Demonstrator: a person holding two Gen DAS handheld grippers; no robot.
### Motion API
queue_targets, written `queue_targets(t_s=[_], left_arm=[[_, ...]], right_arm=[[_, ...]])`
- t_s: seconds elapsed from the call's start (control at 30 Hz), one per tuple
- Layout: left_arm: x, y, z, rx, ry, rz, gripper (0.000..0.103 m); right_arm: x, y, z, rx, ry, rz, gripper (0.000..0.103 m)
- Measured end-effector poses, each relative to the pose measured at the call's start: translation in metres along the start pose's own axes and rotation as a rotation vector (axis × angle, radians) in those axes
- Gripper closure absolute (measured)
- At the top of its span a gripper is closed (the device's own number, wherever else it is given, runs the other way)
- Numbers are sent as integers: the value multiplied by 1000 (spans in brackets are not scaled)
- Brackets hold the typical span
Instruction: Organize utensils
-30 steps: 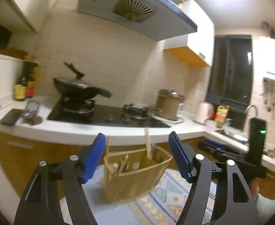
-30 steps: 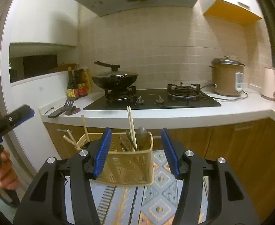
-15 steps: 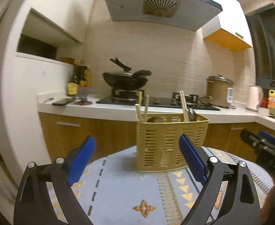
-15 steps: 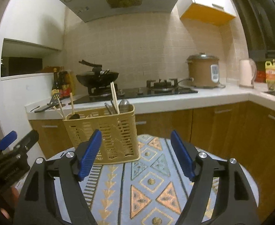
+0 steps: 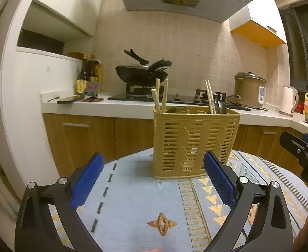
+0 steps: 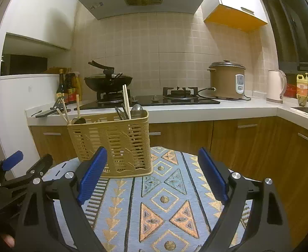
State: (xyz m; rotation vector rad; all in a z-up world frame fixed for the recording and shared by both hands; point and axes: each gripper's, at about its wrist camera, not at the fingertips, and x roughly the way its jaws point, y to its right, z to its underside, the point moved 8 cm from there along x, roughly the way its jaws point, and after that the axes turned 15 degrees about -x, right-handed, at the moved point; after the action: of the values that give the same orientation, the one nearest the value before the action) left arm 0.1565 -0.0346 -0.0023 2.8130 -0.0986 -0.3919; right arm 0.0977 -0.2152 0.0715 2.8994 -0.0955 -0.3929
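the kitchen counter [image 6: 196,111] is running across the back, carrying a black wok [image 6: 108,82] on the stove, a brown rice cooker [image 6: 227,79] and a pale kettle [image 6: 276,86]. nearer, a round table under a blue patterned cloth [image 6: 166,199] is filling the lower part of both views. a tan slatted utensil basket [image 5: 192,142] is standing upright on that cloth near the table's far edge. wooden chopsticks [image 5: 161,96] are sticking up at its left end, and more chopsticks [image 6: 126,101] with a metal spoon [image 6: 136,108] are poking out at its right end. the left gripper [image 5: 152,180] is hovering over the cloth just short of the basket, its blue pads spread wide and holding nothing. the right gripper [image 6: 153,176] is hovering to the basket's right, likewise spread apart and carrying nothing.
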Motion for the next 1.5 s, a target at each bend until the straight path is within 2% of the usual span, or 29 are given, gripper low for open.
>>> queue_targets(t_s=[0.33,0.5,1.03,1.5], left_arm=[[3,4,5,14,-32,20,9],[11,6,12,15,-91,44,8],[14,-2,12,-24,-126,50,8],[14,4,16,4,-126,44,8]], right_arm=[[0,-1,0,-14,-5,13,14],[4,-1,3,-16,-23,15,14],[8,-1,6,-24,-39,30,12],[6,2,6,-9,-36,24,12]])
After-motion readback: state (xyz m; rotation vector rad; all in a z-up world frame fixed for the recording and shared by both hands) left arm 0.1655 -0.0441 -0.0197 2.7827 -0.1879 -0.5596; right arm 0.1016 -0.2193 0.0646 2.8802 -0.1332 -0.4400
